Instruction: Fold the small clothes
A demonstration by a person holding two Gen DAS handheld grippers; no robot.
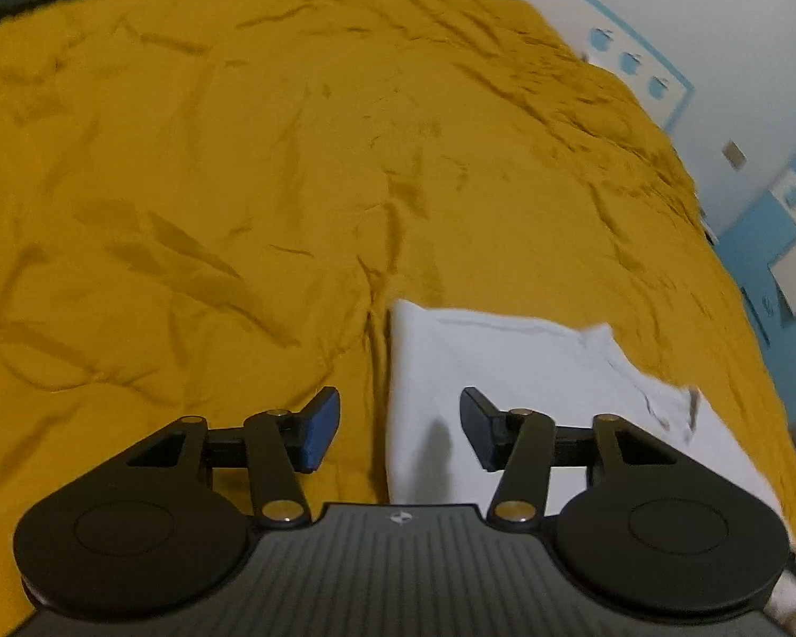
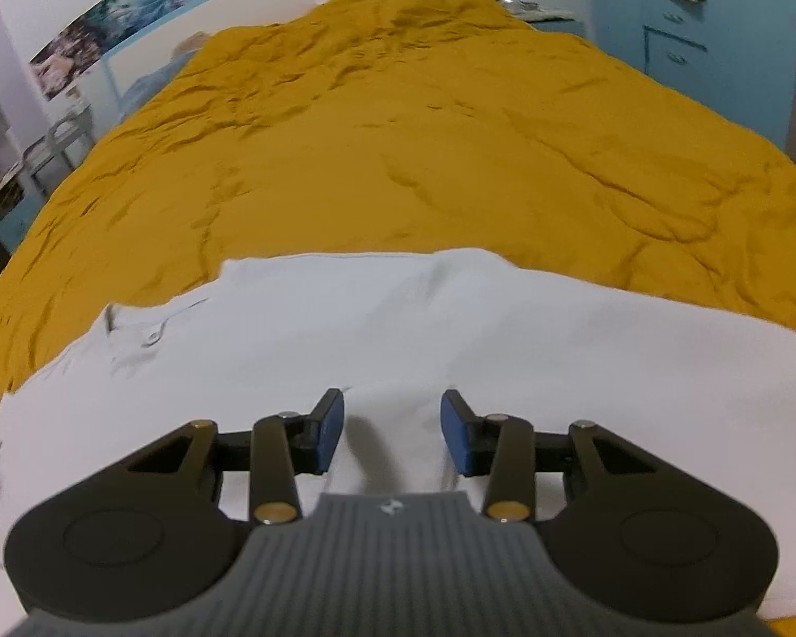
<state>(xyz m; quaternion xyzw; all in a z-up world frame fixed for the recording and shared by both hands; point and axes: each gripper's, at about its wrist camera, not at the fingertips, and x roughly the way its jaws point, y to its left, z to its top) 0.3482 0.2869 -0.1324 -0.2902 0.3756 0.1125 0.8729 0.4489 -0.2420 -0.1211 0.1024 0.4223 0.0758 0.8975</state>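
Hovering half-open and empty, the right gripper (image 2: 391,427) sits directly over the white garment (image 2: 451,329) spread crosswise on the mustard bedspread (image 2: 398,132), while the left gripper (image 1: 399,427), likewise empty, straddles its left edge

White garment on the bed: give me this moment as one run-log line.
white garment: flat on mustard bedspread, partly folded | left claw: open, empty, at garment's left edge | right claw: open, empty, over garment
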